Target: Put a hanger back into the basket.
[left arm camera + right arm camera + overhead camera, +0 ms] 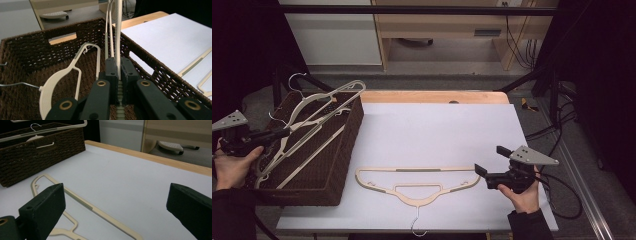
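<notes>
A brown wicker basket [343,150] at the table's left holds several cream hangers. My left gripper [285,132] reaches over its left rim, shut on the bar of one cream hanger [119,37], which rises between the jaws of my left gripper [119,72]. Another white hanger [57,82] leans inside the basket [30,50]. A beige hanger [417,182] lies flat on the white table top, hook toward the front edge. My right gripper [490,161] hovers open just right of it, nothing between the jaws. From my right gripper [116,192], the hanger [82,202] lies below and ahead.
The white sheet [437,130] covers a wooden table [432,96], with bare space in the middle and back. Cables [562,200] trail off the right edge. A desk and cabinet stand beyond the table. The basket [37,152] sits far left in the right gripper view.
</notes>
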A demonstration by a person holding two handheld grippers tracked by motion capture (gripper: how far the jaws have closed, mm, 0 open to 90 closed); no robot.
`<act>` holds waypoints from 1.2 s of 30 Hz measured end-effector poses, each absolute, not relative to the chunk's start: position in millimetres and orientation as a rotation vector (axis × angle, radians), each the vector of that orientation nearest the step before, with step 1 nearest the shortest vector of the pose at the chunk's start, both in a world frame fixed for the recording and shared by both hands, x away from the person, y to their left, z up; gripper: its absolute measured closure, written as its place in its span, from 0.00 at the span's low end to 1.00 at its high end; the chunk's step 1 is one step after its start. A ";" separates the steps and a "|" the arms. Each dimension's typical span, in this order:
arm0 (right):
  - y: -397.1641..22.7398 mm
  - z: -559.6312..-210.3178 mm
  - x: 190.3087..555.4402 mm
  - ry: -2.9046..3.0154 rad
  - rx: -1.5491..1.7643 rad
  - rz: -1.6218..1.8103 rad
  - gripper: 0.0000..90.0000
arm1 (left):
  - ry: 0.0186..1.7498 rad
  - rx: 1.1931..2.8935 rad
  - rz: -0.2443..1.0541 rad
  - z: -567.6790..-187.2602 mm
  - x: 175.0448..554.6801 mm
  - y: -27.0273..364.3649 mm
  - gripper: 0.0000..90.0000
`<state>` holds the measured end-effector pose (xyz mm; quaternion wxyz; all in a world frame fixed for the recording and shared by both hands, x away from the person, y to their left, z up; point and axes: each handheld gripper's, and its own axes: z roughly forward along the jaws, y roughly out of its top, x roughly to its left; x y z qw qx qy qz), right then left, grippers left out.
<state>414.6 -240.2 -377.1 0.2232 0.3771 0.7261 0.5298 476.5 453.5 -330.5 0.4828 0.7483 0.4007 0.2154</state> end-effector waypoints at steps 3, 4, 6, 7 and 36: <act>-240.5 -377.7 415.2 2.009 1.033 1.452 0.03 | 0.987 1.810 0.513 -334.8 476.9 458.8 0.95; -240.0 -377.7 415.3 2.008 1.040 1.454 0.03 | 0.987 1.807 0.506 -335.6 476.6 460.1 0.95; -239.9 -377.9 415.2 2.009 1.040 1.451 0.03 | 0.981 1.804 0.501 -335.6 475.4 463.3 0.95; -239.9 -377.9 415.1 2.010 1.039 1.451 0.03 | 0.979 1.803 0.504 -335.0 474.3 464.5 0.95; -238.3 -379.9 416.1 2.027 1.037 1.434 0.03 | 1.146 1.912 0.423 -361.9 469.6 476.2 0.95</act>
